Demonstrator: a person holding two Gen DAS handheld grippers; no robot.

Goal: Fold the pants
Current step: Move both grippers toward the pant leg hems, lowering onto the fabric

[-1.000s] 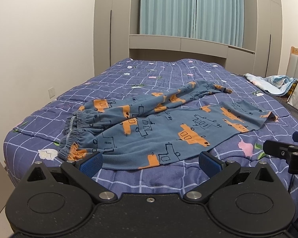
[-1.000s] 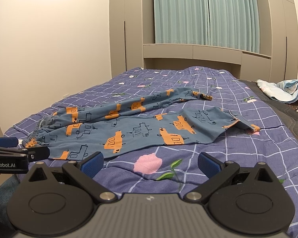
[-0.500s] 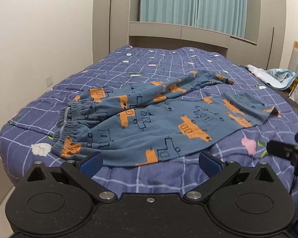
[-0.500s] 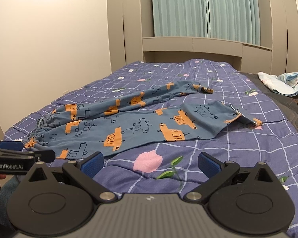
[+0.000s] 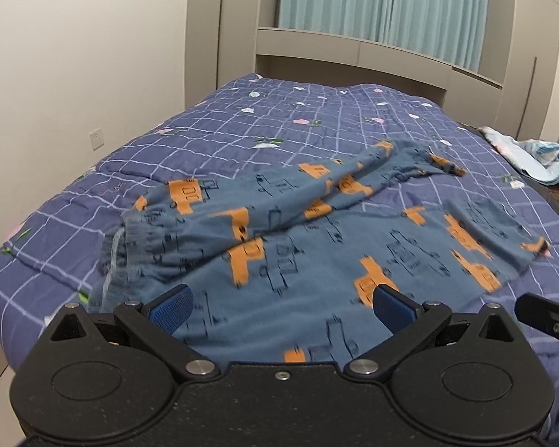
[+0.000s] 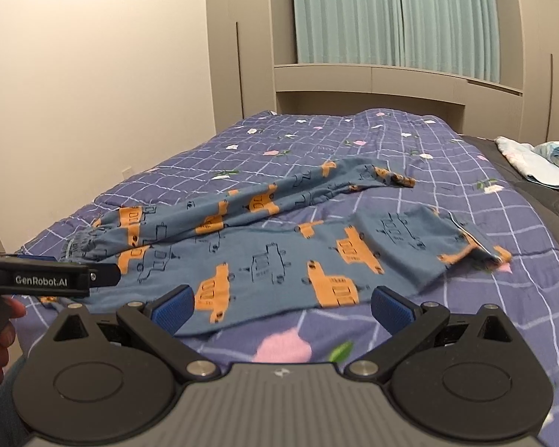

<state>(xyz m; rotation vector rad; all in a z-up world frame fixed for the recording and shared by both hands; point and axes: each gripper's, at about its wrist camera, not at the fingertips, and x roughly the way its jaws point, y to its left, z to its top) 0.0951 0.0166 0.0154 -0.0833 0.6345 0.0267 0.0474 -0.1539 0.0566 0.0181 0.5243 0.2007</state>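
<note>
The blue pyjama pants (image 5: 316, 246) with orange vehicle prints are lying spread across the near half of the bed (image 5: 242, 130), on its purple checked quilt. The elastic waistband (image 5: 130, 246) is sitting bunched toward the left edge, and the two legs are running off to the right — the near leg (image 6: 316, 272) lying fairly flat, the far leg (image 6: 279, 197) twisted and rumpled, its cuff curling near the middle of the bed.

The left gripper (image 5: 281, 300) is hovering just over the near edge of the fabric close to the waistband, its blue pads standing wide apart and holding nothing. The right gripper (image 6: 283, 303) is hanging above the near leg's lower edge, likewise spread open and empty. Neither is touching the cloth as far as these views show.

The pants are looking soft, light and limp, probably a fleecy knit — they are likely to drape and sag from any pinch point rather than hold a shape, and the quilt beneath may drag at them. Sensible holds appear to be the gathered waistband, which offers a thick ridge to pinch, and the hemmed cuff (image 6: 499, 257) of the near leg. Pinching only the top layer could be a risk, since the layers may slide apart. No fold is made yet.
</note>
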